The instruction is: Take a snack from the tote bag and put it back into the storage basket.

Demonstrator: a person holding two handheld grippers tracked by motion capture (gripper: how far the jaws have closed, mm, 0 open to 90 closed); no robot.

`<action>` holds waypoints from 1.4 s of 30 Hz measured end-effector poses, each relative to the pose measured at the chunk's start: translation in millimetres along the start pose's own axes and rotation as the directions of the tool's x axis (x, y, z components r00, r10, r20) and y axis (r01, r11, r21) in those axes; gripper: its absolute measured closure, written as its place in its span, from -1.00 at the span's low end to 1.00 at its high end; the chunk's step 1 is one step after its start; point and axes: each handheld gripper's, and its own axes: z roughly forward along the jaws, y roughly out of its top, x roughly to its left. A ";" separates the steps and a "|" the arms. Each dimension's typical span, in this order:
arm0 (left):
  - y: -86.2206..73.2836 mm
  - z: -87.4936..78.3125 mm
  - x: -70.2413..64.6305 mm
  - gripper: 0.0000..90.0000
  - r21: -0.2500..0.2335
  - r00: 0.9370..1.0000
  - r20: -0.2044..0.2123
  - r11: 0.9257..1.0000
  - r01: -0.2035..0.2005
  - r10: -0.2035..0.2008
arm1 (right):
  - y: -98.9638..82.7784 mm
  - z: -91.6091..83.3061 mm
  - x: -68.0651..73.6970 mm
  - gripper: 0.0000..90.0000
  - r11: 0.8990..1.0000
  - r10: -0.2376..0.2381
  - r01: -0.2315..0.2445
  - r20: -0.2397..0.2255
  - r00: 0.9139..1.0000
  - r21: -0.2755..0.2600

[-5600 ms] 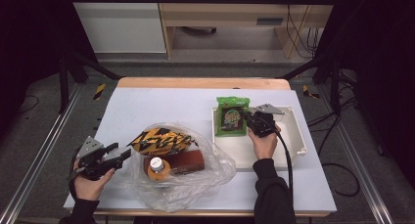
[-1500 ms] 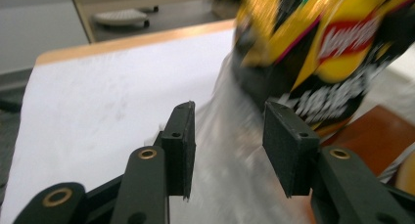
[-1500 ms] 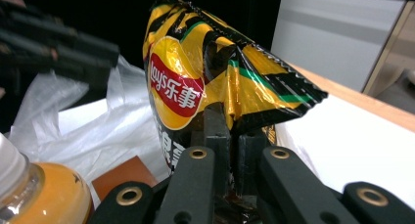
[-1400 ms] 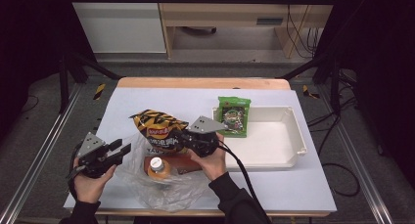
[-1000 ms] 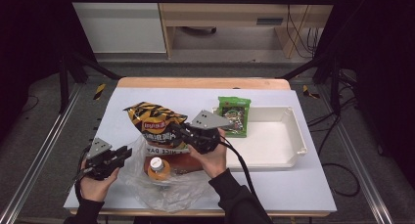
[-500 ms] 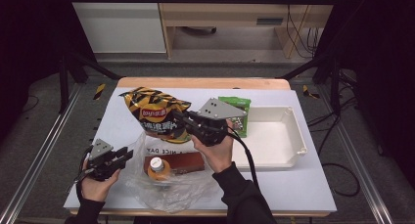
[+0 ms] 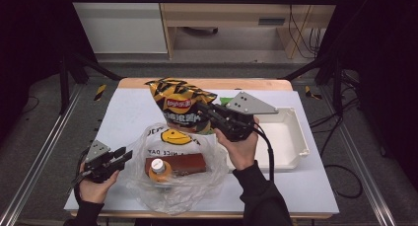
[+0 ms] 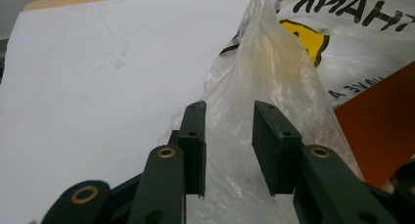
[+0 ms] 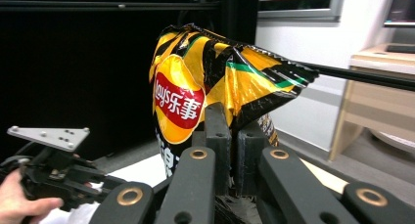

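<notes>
A yellow and black chips bag hangs upright above the table, and my right gripper is shut on its lower edge. In the right gripper view the chips bag rises from between the jaws of the right gripper. Below it lies a clear plastic bag with a smiley print, holding an orange-capped bottle and a brown box. My left gripper sits at the plastic bag's left edge. Its jaws have just been opening, with loose bag film between them, unpressed.
A white tray stands at the right of the table. A green packet peeks out behind the chips bag at the tray's far left corner. The table's wooden far edge runs behind.
My right gripper has lifted the chips bag up and out of the plastic bag, towards the far side. The left hand stays put while its jaws spread a little.
</notes>
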 end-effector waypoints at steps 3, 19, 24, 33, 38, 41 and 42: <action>0.0 0.0 0.0 0.47 0.000 1.000 0.000 1.000 0.000 0.000 | -0.2 -8.0 -6.8 0.94 1.000 0.005 -0.005 0.022 1.000 -0.002; 1.3 -3.3 1.1 0.47 -0.011 1.000 -0.001 1.000 -0.001 0.001 | -10.2 -56.1 -43.0 0.95 0.999 0.045 -0.044 0.130 0.991 -0.012; 1.9 -4.4 0.7 0.47 -0.019 1.000 0.000 1.000 -0.002 0.002 | -15.9 -72.3 -51.2 0.95 0.999 0.050 -0.048 0.152 0.987 -0.016; 3.6 -8.4 2.4 0.43 -0.035 1.000 -0.001 0.999 -0.002 0.002 | -25.3 -94.6 -64.5 0.95 0.998 0.060 -0.061 0.195 0.979 0.002; 5.0 -12.0 4.8 0.37 -0.047 1.000 -0.001 0.999 0.003 -0.003 | -28.3 -108.4 -72.9 0.95 0.997 0.072 -0.074 0.225 0.972 0.000; 5.8 -14.0 5.8 0.33 -0.056 1.000 -0.001 0.998 0.009 -0.009 | -30.0 -116.6 -78.7 0.95 0.997 0.073 -0.076 0.243 0.967 0.001; 6.0 -14.5 6.2 0.31 -0.060 1.000 -0.001 0.998 0.010 -0.011 | -30.8 -119.1 -80.4 0.95 0.997 0.081 -0.083 0.251 0.965 -0.001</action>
